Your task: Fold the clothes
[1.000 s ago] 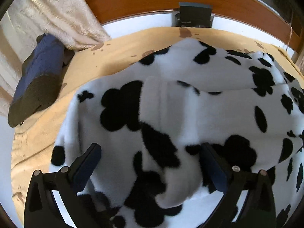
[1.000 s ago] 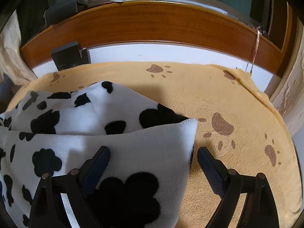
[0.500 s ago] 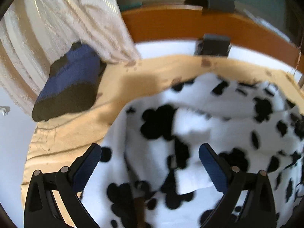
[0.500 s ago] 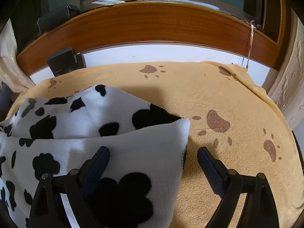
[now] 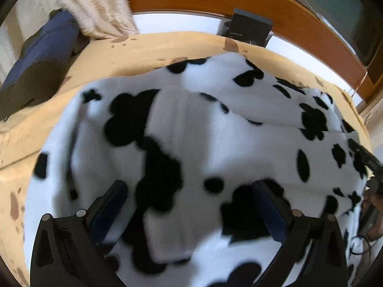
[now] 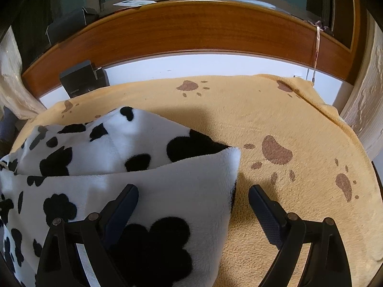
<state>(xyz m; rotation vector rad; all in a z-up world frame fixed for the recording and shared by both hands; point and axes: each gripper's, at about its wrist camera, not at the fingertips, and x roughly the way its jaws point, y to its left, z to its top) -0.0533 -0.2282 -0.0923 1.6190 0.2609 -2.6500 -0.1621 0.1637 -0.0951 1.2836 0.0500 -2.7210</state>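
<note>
Fleece cow-print garment [image 5: 191, 129] lies under both wide-apart grippers

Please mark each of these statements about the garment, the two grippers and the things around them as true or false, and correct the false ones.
1. Both grippers are open. True: left gripper, right gripper.
2. The garment is plain grey. False: it is white with black patches.
3. The garment lies on a yellow blanket with brown paw prints. True.
4. The right gripper is shut on the garment's corner. False: its fingers stand apart, either side of the corner.
</note>
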